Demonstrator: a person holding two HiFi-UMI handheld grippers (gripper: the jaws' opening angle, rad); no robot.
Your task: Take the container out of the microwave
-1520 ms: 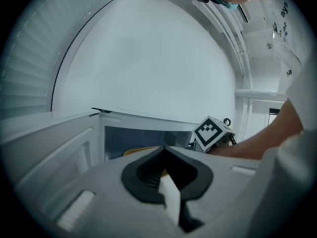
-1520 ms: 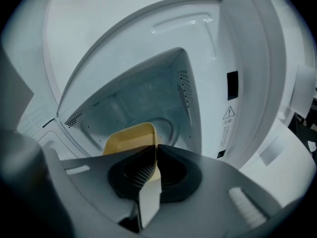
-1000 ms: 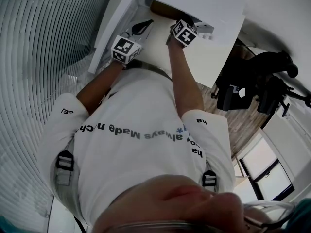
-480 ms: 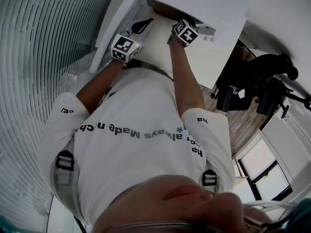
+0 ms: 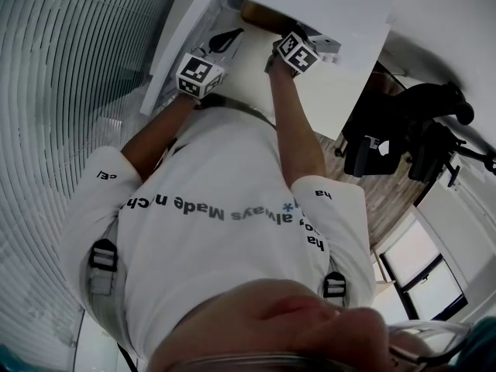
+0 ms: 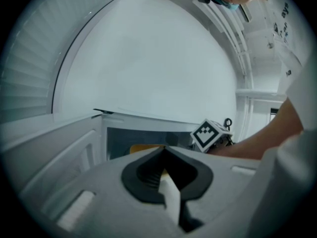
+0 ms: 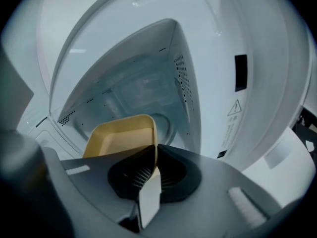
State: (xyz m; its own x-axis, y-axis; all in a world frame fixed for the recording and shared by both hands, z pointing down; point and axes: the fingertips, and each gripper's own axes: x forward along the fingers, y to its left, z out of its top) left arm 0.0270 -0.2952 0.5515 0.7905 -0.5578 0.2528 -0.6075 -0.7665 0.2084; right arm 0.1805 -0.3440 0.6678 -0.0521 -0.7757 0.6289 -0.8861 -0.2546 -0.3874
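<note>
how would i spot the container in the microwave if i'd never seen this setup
Find the open white microwave and look into its pale cavity. Low inside is a shallow mustard-yellow rectangular plastic-looking container, the only coloured thing there, its rim pinched by the right hand-held gripper.

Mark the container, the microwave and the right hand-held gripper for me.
container [image 7: 121, 139], right gripper view, its yellow floor.
microwave [image 7: 143, 90], right gripper view, back wall of the cavity.
right hand-held gripper [image 7: 155, 148], right gripper view, between the jaw tips, closed on the container's rim.
</note>
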